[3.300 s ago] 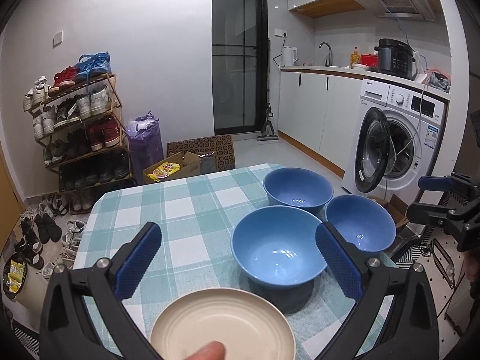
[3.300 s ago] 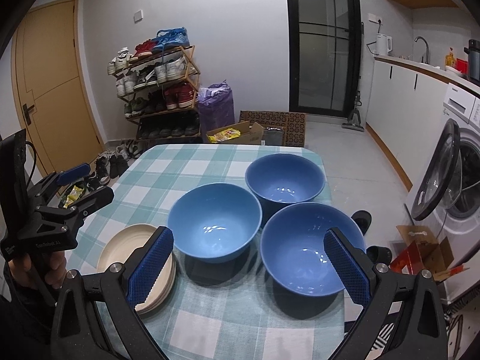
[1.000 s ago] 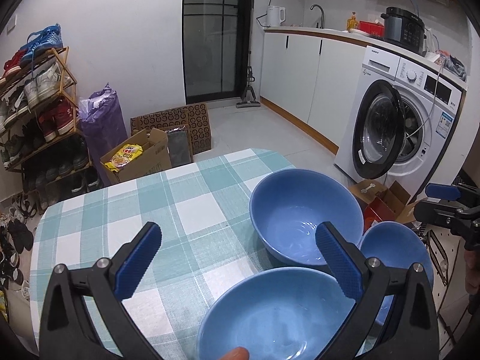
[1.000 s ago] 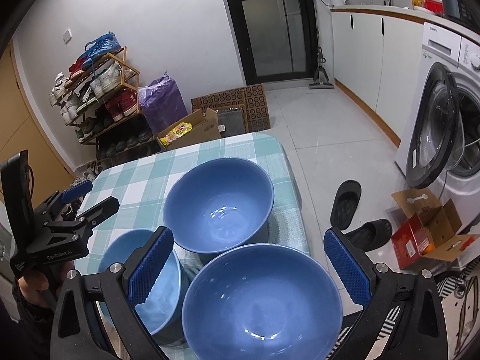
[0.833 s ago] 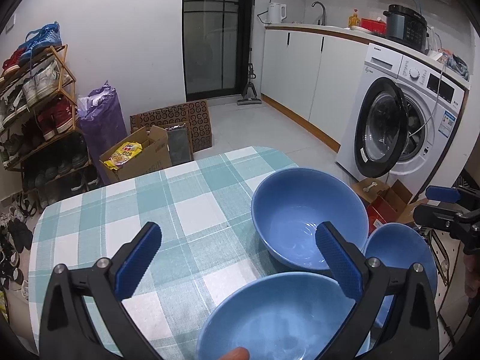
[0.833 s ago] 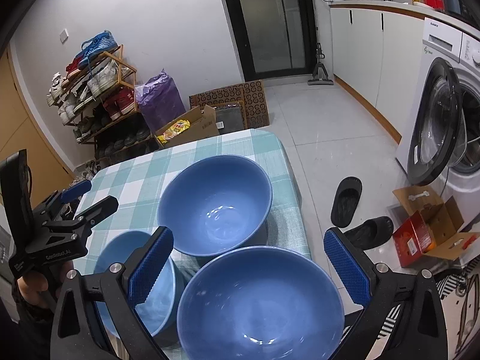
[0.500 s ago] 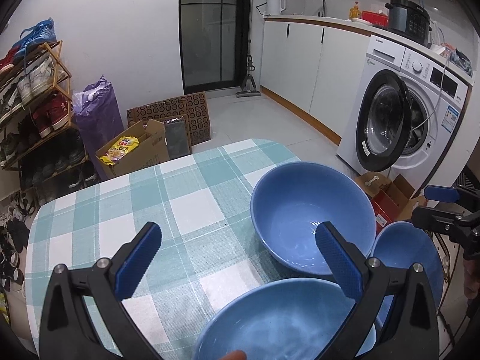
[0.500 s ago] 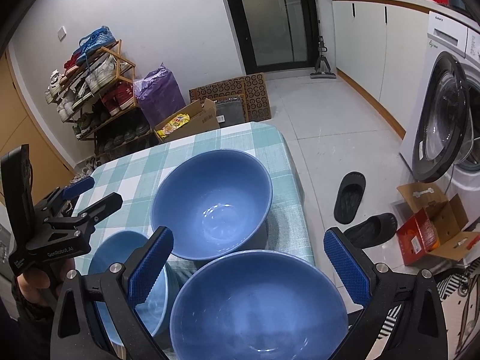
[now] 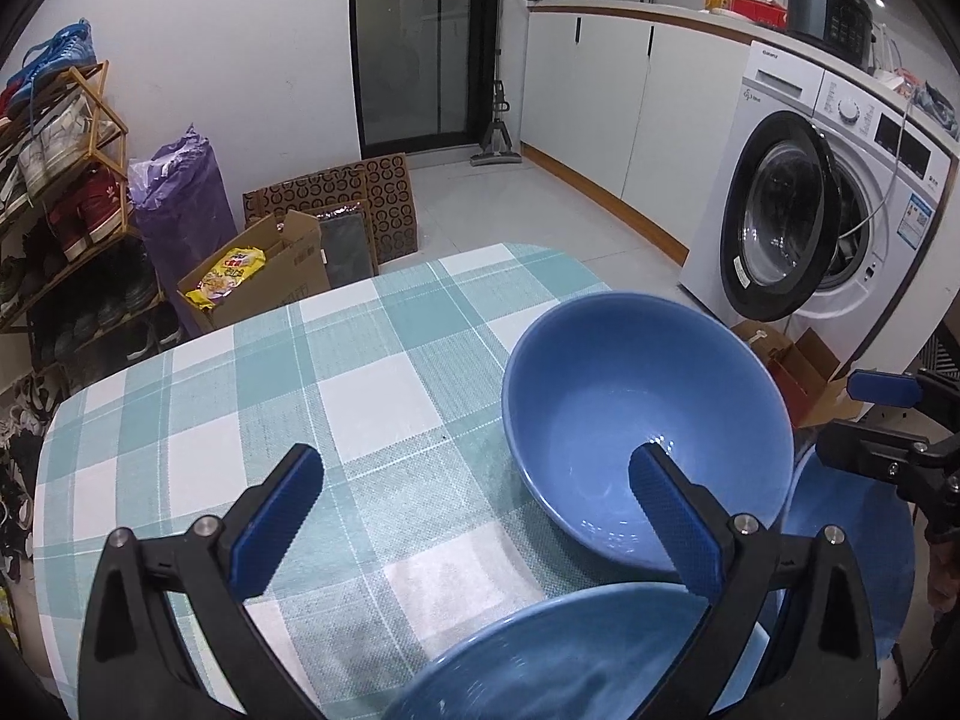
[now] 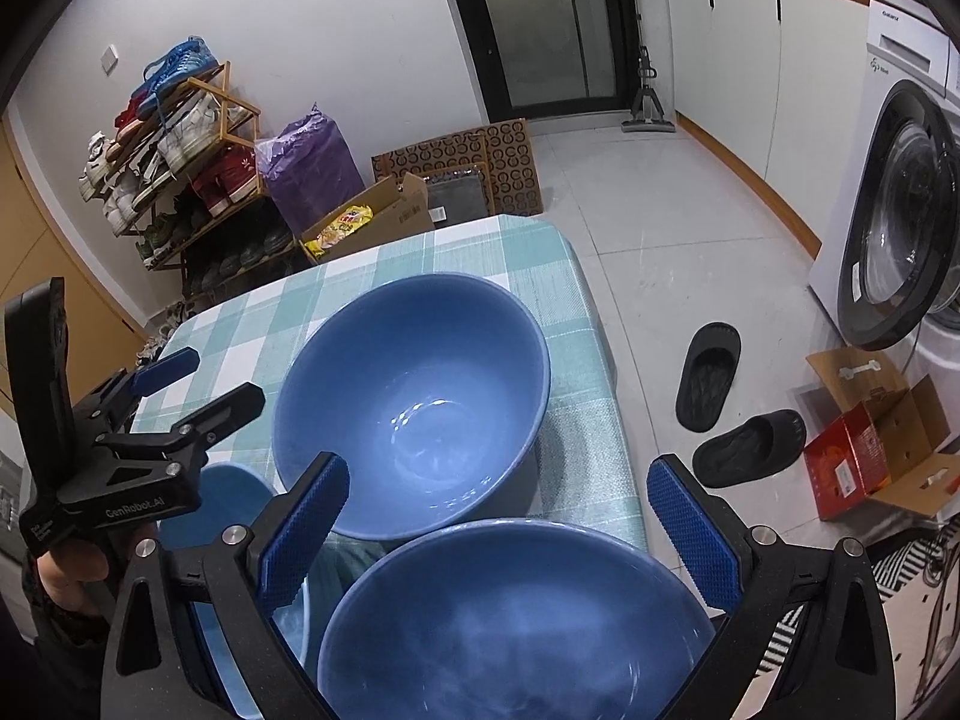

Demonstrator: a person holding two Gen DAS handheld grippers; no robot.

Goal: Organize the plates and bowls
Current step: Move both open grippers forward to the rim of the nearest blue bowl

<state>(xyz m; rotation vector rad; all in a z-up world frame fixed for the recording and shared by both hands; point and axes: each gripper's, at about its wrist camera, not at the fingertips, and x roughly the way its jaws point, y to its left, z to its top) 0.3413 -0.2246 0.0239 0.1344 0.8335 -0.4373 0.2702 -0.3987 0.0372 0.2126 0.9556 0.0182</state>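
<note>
Bowls were the business at this moment: three blue ones crowded the right end of the checked counter [image 9: 372, 384]. The far bowl [image 9: 648, 426] sat ahead of the left gripper [image 9: 474, 516], beyond its right-hand jaw, and the right wrist view showed the same bowl ahead of the right gripper [image 10: 498, 528], nearer its left jaw. The near bowl [image 10: 516, 624] lay low between the right gripper's jaws, and the third bowl [image 9: 528, 654] sat under the left gripper. Both pairs of jaws stood spread wide and grasped nothing; neither touched a rim.

Nesting looked like the step in hand. To do it well, I'd have picked one bowl only, most likely the near bowl for the right gripper. Best would be to bring one jaw inside the wall and the other outside, then close on the rim itself, not across the whole bowl, which looked too broad for the span. Glazed ware slips, so a firm, deep bite and a level lift seemed wise. The bowls stood almost touching, so a straight rise before any sideways travel should avoid a clink. The left gripper could steady the receiving bowl.
</note>
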